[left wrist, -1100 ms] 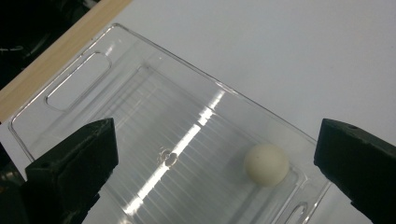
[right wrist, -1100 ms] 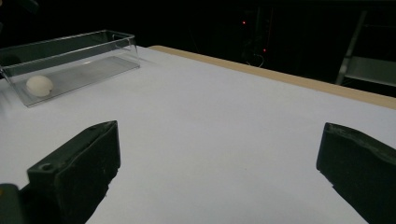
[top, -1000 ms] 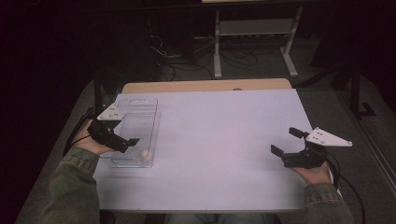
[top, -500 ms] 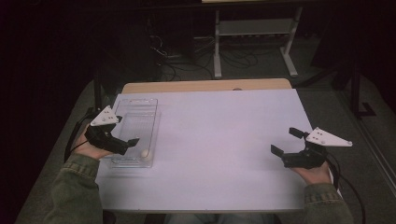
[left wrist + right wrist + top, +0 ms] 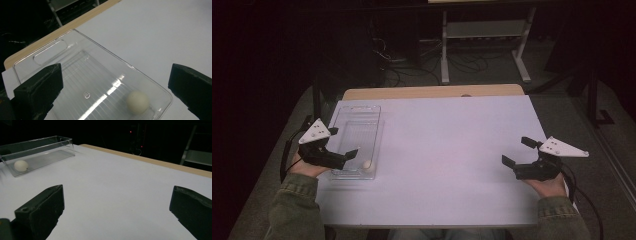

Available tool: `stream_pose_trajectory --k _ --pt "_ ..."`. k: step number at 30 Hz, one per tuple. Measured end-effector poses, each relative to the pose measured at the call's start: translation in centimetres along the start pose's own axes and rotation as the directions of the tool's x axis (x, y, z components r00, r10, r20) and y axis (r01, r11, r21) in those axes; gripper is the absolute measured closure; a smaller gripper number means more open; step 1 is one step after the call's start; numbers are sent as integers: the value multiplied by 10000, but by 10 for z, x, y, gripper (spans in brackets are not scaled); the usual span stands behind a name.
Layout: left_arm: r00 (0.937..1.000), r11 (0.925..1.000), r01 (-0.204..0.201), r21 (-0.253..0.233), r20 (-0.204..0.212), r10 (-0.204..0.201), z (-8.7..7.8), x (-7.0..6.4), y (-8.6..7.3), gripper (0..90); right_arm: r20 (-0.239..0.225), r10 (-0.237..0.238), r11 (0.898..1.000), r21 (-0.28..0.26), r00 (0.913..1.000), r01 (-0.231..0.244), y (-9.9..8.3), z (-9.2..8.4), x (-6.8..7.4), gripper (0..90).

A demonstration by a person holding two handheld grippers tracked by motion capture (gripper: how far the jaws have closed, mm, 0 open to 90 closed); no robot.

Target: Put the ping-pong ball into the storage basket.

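Left gripper (image 5: 343, 142) released, jaws spread above clear bin (image 5: 373, 111) at counter (image 5: 452, 145) left edge, white ball (image 5: 366, 164) inside bin near end, right gripper (image 5: 517, 151) released, near right edge.

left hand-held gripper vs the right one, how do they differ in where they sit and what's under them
The left hand-held gripper hangs over the clear tray, near the white ball; the right hand-held gripper sits over bare white table, far from both. Both are open, holding nothing, each held in a hand.

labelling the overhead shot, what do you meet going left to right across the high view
left claw → small white ball in the clear plastic rectangular tray → bare white tabletop → right claw
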State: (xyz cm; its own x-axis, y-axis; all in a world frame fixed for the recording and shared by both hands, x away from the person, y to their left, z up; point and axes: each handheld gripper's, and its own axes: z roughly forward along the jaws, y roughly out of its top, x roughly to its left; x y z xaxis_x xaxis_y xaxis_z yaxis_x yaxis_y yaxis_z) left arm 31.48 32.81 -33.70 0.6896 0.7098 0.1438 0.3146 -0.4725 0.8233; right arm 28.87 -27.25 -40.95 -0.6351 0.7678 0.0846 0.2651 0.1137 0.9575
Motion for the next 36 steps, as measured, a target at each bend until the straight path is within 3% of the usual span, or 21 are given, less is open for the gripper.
stream_pose_trajectory --k 5,9,14,18,20,23,33,36 --pt "9997 9993 243 -279 -39 -245 -3 0 -4 0 20 28 10000 -8 10000 -28 0 0 0 0" --pt "9995 9990 196 -399 -239 -206 -4 -3 -8 0 7 9 10000 -8 10000 -9 0 0 0 0" --pt "9975 9958 515 -763 -445 -550 -6 -2 -18 0 8 39 10000 -22 10000 -39 0 -1 0 0" --pt "9938 9905 886 -1048 -574 -950 -8 -2 -26 0 17 53 10000 -19 10000 -53 0 -1 0 0" --pt "9926 9877 1072 -1142 -452 -1130 -8 -2 -30 0 2 44 10000 -18 10000 -44 0 -1 0 0" --pt "9914 9865 1168 -1148 -462 -1228 -7 -3 -35 0 -2 18 10000 -6 10000 -18 0 -1 0 0" --pt "9812 9677 1615 -1937 -734 -1785 -11 -4 -50 0 -12 61 10000 -35 10000 -61 0 -1 0 0" --pt "9779 9653 1633 -2038 -959 -1857 -12 -5 -54 0 -21 56 10000 -51 10000 -56 0 -1 0 0"
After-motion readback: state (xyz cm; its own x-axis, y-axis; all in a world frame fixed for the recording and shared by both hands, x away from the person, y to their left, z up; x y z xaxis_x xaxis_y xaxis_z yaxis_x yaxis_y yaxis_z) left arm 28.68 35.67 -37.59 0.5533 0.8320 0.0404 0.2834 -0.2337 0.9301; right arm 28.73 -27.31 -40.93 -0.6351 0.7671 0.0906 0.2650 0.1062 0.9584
